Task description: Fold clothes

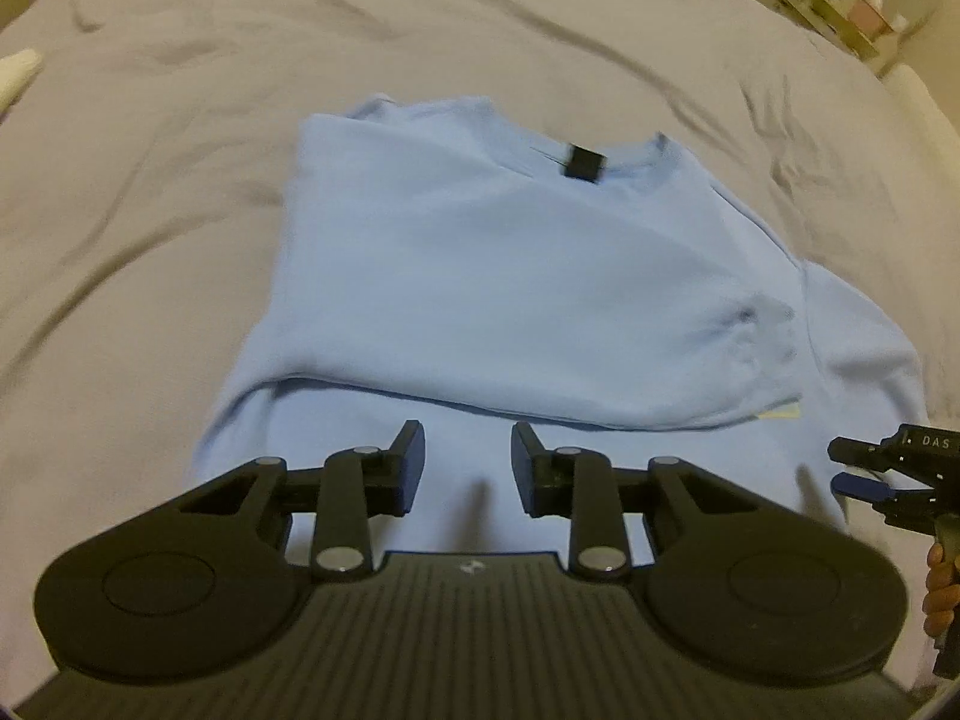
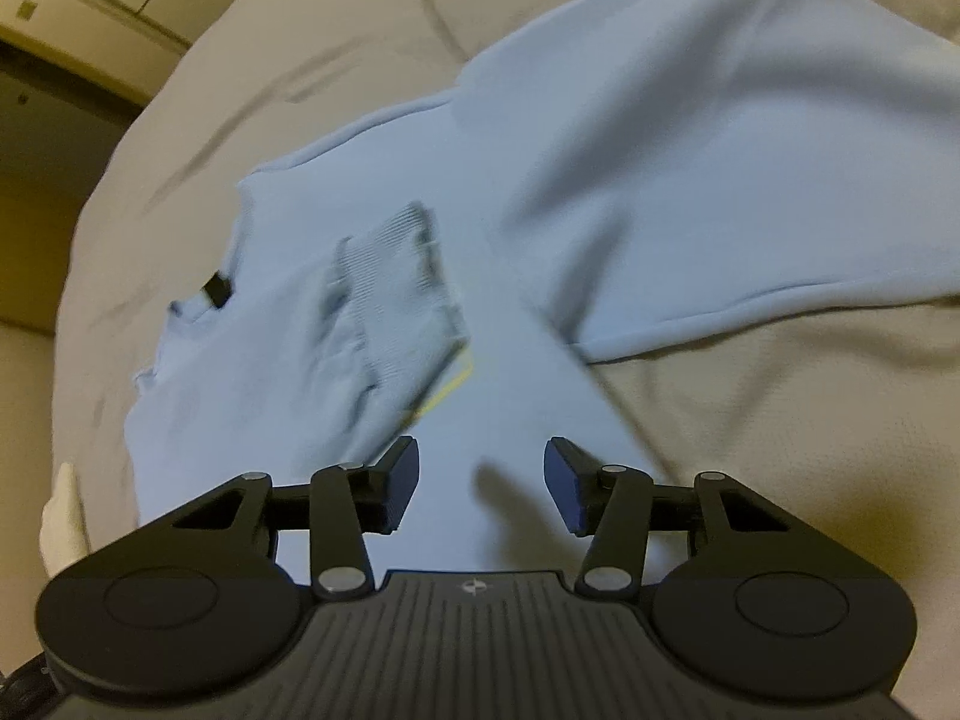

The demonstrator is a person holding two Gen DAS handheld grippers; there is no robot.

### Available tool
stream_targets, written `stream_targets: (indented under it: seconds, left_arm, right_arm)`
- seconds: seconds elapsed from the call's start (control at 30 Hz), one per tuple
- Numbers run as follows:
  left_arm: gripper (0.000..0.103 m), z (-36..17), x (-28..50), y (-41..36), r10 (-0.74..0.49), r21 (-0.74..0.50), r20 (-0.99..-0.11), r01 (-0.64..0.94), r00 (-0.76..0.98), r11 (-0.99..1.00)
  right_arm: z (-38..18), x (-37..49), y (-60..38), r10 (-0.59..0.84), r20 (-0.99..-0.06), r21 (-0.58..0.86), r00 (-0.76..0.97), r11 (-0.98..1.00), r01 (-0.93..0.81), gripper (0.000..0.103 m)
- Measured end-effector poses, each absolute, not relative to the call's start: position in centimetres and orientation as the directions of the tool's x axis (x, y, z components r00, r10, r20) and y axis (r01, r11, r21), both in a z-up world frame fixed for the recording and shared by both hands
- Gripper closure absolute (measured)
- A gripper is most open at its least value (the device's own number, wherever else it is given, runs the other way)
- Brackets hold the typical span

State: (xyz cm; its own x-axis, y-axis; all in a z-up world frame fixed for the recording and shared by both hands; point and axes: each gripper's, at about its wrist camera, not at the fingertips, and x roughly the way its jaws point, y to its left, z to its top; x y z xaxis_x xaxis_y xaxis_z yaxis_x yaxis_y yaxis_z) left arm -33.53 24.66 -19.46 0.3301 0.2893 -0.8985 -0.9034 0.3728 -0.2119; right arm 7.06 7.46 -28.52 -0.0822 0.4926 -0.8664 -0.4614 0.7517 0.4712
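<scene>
Around both claws: grey wrinkled bedsheet, a shelf unit far beyond the left gripper at upper right, a white cloth bit at far left edge, partly cut off. Nothing blocks either claw. Light blue sweatshirt lies flat on the sheet directly ahead of and under the left gripper, collar with black neck tag at the far end, one sleeve folded across the body with its ribbed cuff on top. Left gripper: jaws narrow but apart, nothing between them, hovering over the near hem area. Right gripper: jaws about half spread, empty, only sweatshirt fabric below; in the left view it shows at the right edge, held by a hand, mostly cropped. Right view is motion-blurred; the yellowish strip by the cuff is unclear. Whether either claw touches the fabric: cannot tell.
</scene>
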Motion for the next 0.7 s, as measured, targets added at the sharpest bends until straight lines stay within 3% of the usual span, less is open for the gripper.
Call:
stream_targets:
  seconds: [0.17,0.3,0.4,0.63,0.67,0.7]
  left_arm:
    - [0.078,-19.7,-28.8,23.8,0.22,-0.249,-0.896,-0.846,0.387,0.472]
    - [0.077,-20.4,-24.5,22.3,0.184,-0.266,-0.89,-0.804,0.416,0.532]
    - [0.076,-20.8,-22.6,21.4,0.166,-0.266,-0.894,-0.792,0.416,0.55]
    - [0.074,-21.4,-21.1,21.1,0.198,-0.222,-0.906,-0.818,0.374,0.531]
    - [0.073,-21.4,-21.1,21.2,0.205,-0.215,-0.907,-0.824,0.367,0.524]
    - [0.073,-21.2,-21.3,21.4,0.212,-0.211,-0.908,-0.83,0.363,0.517]
  right_arm:
    - [-28.5,11.4,1.2,0.478,-0.878,0.449,0.031,0.843,-0.298,0.051]
    - [-28.9,15.6,-5.8,0.476,-0.865,0.471,0.159,0.879,-0.072,0.05]
    - [-29.7,17.9,-10.3,0.495,-0.838,0.523,0.229,0.848,0.083,0.051]
    - [-32.7,21.3,-14.8,0.548,-0.779,0.621,0.304,0.738,0.262,0.054]
    - [-33.0,21.6,-14.9,0.556,-0.769,0.635,0.315,0.72,0.28,0.065]
    - [-32.8,21.9,-14.6,0.545,-0.775,0.626,0.32,0.732,0.269,0.086]
